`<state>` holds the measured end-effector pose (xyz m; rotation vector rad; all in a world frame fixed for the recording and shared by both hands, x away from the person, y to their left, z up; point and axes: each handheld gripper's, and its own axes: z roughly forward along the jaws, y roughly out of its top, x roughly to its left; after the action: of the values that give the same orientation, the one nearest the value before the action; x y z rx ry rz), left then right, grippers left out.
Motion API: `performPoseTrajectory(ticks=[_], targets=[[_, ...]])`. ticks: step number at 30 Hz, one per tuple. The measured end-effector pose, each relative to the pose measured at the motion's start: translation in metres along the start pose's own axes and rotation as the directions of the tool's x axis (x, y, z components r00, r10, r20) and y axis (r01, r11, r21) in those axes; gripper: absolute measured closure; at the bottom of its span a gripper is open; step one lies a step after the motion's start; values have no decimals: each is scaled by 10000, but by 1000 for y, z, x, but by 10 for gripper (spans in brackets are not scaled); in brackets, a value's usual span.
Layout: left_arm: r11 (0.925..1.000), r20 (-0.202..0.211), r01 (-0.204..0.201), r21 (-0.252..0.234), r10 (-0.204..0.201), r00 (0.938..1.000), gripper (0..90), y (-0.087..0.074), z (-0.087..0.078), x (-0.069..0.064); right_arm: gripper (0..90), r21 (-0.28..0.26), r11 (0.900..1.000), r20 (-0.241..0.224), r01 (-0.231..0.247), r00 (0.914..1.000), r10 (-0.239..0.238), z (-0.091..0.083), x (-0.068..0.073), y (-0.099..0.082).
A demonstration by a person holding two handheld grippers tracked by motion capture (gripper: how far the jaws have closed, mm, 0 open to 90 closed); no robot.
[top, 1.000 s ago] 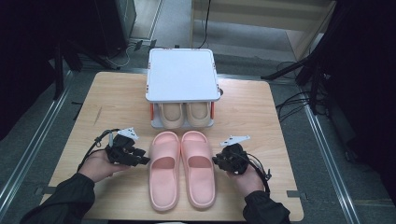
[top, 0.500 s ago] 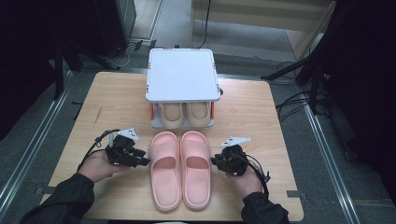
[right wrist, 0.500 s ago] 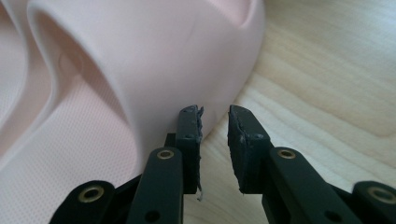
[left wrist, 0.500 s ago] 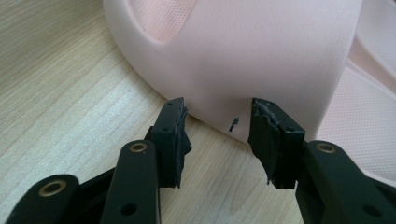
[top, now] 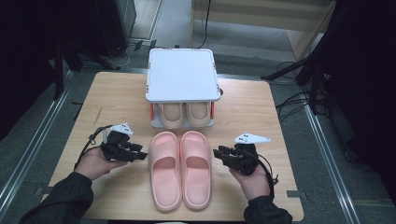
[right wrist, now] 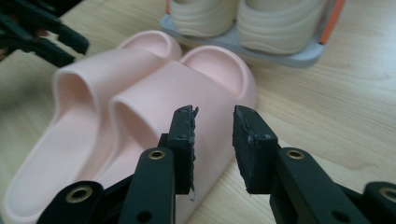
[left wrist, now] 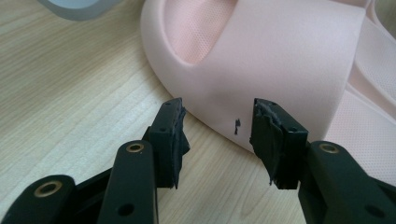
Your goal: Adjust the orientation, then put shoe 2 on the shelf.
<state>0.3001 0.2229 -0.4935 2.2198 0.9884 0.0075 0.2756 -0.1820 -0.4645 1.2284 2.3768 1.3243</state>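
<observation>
1. Pink slippers (top: 181, 168) lie paired at table (top: 261, 112) centre; a white rack (top: 182, 74) stands at 12 o'clock from them, beige slippers (top: 184, 114) beneath it.
2. Left gripper (top: 140, 153), at their 9 o'clock: jaws have just been opening and stand apart, empty. The left gripper view adds a dark mark (left wrist: 236, 126) on the slipper's side.
3. Right gripper (top: 218, 154), at 3 o'clock: jaws have just been widening, gripping nothing. The right gripper view shows orange rack posts (right wrist: 334, 21).
</observation>
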Motion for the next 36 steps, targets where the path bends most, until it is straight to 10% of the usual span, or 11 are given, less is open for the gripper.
performPoseTrajectory(ticks=[15,27,36], targets=[[9998,31,85,-159,-85,10000,511,1,-4,4,568,-130,9981,-779,607,9951,-616,13,63,-11],[9998,146,-15,-177,17,9999,505,1,-6,5,378,76,9982,265,589,9979,-591,52,98,-31],[9998,208,-41,-211,45,9998,504,2,-6,5,285,-236,9995,888,199,9959,-177,73,100,-31]])
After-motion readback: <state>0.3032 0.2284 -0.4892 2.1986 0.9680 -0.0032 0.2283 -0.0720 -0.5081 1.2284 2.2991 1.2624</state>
